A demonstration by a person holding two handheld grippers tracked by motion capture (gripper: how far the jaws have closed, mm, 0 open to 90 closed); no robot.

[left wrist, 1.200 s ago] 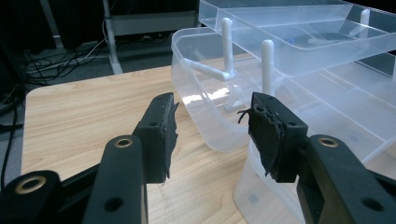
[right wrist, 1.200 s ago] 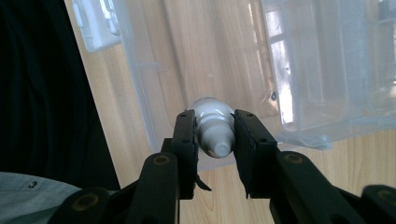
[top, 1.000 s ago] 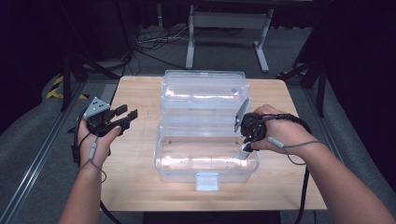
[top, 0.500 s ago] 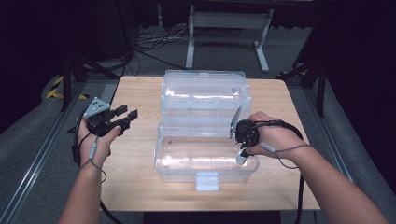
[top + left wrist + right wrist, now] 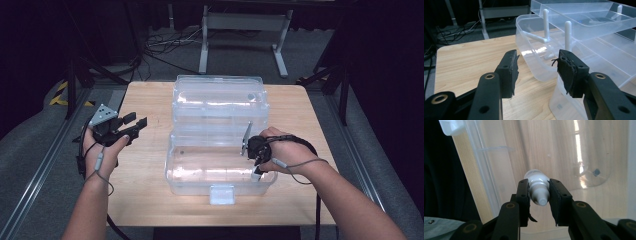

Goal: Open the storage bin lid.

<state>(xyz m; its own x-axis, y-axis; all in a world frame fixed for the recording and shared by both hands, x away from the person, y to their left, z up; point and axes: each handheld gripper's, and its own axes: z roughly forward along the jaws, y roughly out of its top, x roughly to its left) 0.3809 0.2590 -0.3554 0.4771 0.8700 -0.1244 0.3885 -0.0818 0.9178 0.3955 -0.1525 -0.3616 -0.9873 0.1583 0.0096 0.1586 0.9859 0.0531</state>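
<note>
Lowered into the clear box (image 5: 220,175), right gripper (image 5: 539,195) holds bottle (image 5: 537,186) nozzle-toward-camera.

Bottle (image 5: 537,187) base hidden behind fingers (image 5: 523,195)

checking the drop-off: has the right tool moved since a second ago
Yes. The right tool, shut on a small white bottle, has moved toward the near side of the clear plastic box and down into its lower tray.

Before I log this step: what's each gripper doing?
Left gripper: open, empty.
Right gripper: shut on a white bottle, over the clear box.
</note>
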